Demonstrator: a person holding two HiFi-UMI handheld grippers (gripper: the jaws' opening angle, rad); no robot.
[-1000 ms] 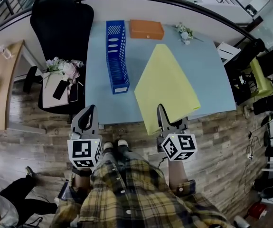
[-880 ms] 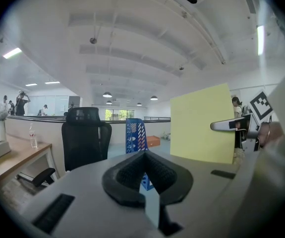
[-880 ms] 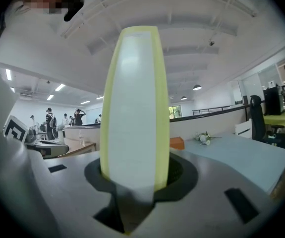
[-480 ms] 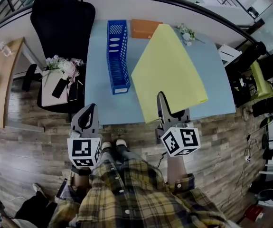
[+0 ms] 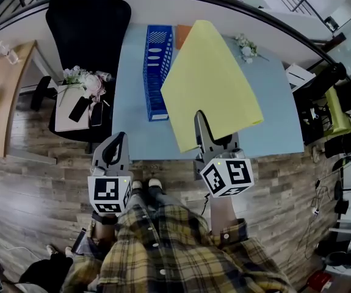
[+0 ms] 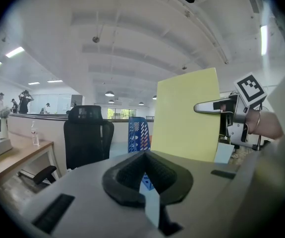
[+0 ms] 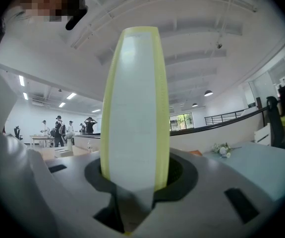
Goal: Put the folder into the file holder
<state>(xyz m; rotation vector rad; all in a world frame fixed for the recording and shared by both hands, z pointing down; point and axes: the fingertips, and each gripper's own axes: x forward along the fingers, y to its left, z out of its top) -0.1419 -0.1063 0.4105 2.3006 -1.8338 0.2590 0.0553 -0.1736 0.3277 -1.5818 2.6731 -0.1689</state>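
Right gripper [image 5: 200, 124] clamped the yellow folder [image 5: 210, 81] by its near edge, with the folder raised off the table [image 5: 276, 118]. Left gripper [image 5: 113, 146] idle, jaws together, empty. File holder [image 5: 157, 72] ahead, between both grippers. Insertion not yet done.

Head view steeply down over table [image 5: 273, 102]; gripper views level (close behind jaws), all share folder [image 5: 212, 84].

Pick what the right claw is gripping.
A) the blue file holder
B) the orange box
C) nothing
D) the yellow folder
D: in the right gripper view, the yellow folder stands clamped between the jaws of the right claw.
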